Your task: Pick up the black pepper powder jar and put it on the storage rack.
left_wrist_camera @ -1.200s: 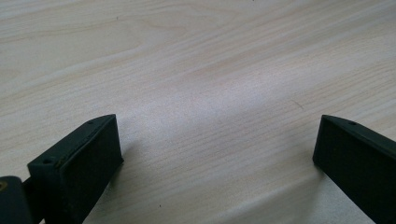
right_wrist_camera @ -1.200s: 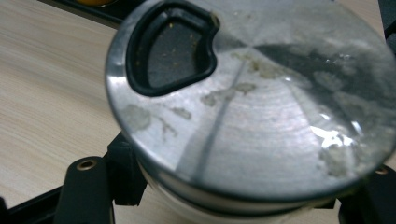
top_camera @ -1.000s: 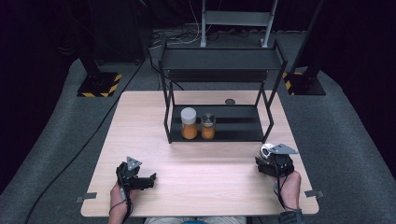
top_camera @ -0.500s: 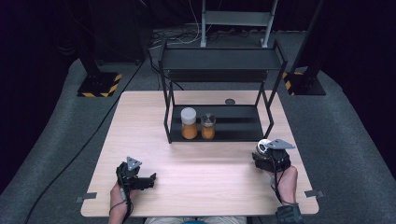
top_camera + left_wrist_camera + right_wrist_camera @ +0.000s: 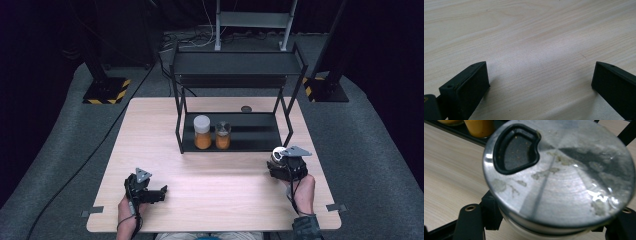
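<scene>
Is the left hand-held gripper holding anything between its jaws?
No, the left hand-held gripper has its jaws spread apart over bare wooden table.

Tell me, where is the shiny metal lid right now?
The metal lid sits between the right gripper's jaws, at the table's right side, just in front of the black shelf rack.

Overhead light falls brightly on the table (image 5: 215, 190) while the surroundings sink into near black. The high view is soft and grainy. In the right gripper view the metal lid (image 5: 559, 175) is blurred, with white glare on its right edge. The left gripper view shows a pale sheen on the wood
</scene>
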